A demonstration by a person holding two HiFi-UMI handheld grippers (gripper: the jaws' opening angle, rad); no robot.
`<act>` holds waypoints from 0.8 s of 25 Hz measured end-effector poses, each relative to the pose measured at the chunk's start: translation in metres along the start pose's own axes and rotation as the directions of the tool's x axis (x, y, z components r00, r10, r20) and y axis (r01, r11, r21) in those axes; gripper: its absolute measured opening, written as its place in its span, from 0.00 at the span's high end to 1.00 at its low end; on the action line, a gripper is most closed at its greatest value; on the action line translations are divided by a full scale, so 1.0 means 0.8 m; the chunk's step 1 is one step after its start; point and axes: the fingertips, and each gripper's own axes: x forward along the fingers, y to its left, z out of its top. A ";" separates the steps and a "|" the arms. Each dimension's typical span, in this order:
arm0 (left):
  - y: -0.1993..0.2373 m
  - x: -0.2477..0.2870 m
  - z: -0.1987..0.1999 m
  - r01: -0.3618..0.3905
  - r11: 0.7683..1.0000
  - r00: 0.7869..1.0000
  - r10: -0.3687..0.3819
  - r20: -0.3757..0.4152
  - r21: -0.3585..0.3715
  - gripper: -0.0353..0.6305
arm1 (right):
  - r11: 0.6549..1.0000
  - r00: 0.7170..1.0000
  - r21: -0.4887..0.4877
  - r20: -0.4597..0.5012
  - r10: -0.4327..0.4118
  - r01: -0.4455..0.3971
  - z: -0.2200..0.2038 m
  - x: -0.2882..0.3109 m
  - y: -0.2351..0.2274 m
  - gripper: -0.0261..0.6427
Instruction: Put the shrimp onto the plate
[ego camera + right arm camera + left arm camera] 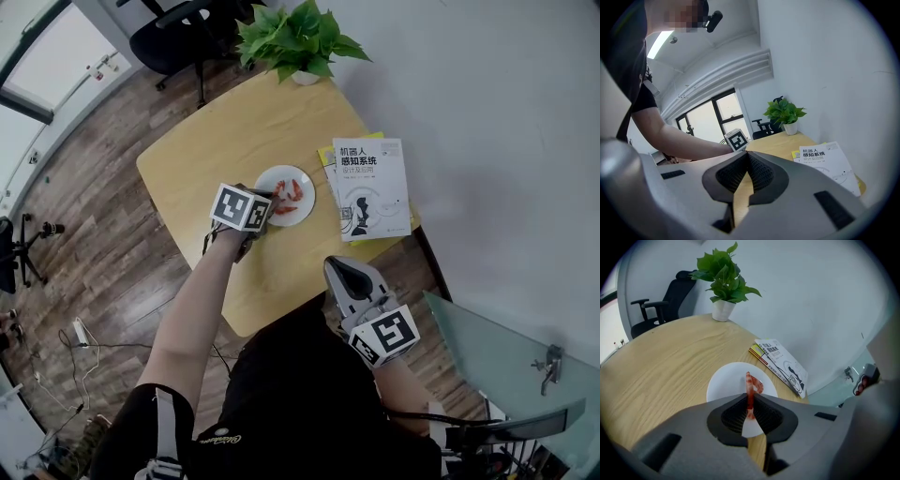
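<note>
Over a round wooden surface, the left claw is clamped on a red shrimp, pinched lengthwise between the pads with its free end pointing out over the white plate. A second, curled shrimp already lies on the plate, just beside the held one. The right claw waits near the person's body with its jaws together and nothing between them. The job now looks like a simple set-down: bring the tip low over a bare part of the plate and part the jaws only when the shrimp is close to the china, so that it neither bounces off nor rolls past the rim; pulling back along the claw's own line should keep the pads from dragging it. A book lies on a yellow-covered volume at the surface's edge, well apart from the plate, and a potted plant stands at the far side. Whether the held shrimp touches the plate cannot be told from either view; in the head view the marker cube covers the claw tips, and how many shrimp lie on the plate there is hard to make out
</note>
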 end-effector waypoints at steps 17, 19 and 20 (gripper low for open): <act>0.026 0.019 -0.008 -0.030 1.000 0.998 0.030 -0.063 -0.008 0.89 | 0.999 0.999 0.008 -0.007 -0.039 0.039 -0.009 -0.009 -0.005 0.96; 0.027 0.018 -0.006 -0.043 0.999 0.997 0.043 -0.058 -0.003 0.89 | 0.999 0.999 0.013 -0.006 -0.042 0.042 -0.008 -0.008 -0.006 0.96; 0.027 0.018 -0.006 -0.047 0.999 0.997 0.047 -0.057 0.002 0.89 | 0.999 0.999 0.014 -0.005 -0.041 0.041 -0.008 -0.008 -0.005 0.96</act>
